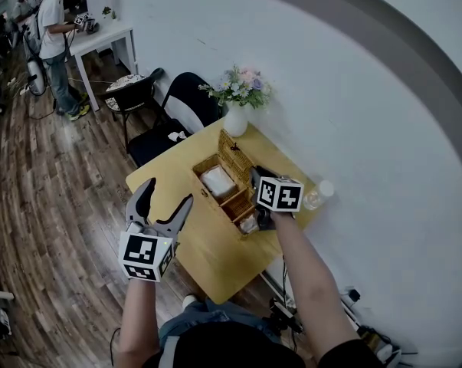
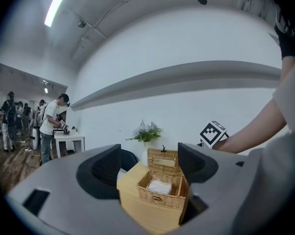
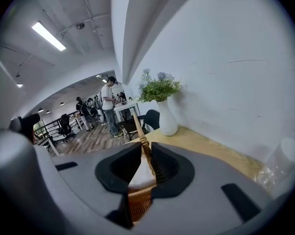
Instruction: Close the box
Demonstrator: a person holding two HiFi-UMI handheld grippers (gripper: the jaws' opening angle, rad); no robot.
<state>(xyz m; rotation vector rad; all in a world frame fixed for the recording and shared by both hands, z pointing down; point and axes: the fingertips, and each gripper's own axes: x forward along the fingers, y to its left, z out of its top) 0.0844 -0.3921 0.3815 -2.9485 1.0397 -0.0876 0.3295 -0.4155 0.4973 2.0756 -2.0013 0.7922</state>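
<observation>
A wicker box (image 1: 223,192) stands on the yellow table (image 1: 208,259), with its lid (image 1: 236,153) upright on the far side. White packets lie inside the box. My right gripper (image 1: 257,179) is at the lid's right end. In the right gripper view, the lid's woven edge (image 3: 141,137) is pinched between the jaws of my right gripper (image 3: 146,163). My left gripper (image 1: 166,194) hovers over the left part of the table, open and with nothing in it. In the left gripper view, the box (image 2: 162,192) and its lid (image 2: 163,161) show between the jaws.
A white vase of flowers (image 1: 237,117) stands at the table's far corner, just behind the lid. A clear plastic bottle (image 1: 319,194) lies at the right edge by the wall. Dark chairs (image 1: 177,106) stand beyond the table. A person stands at a white table (image 1: 100,37) far off.
</observation>
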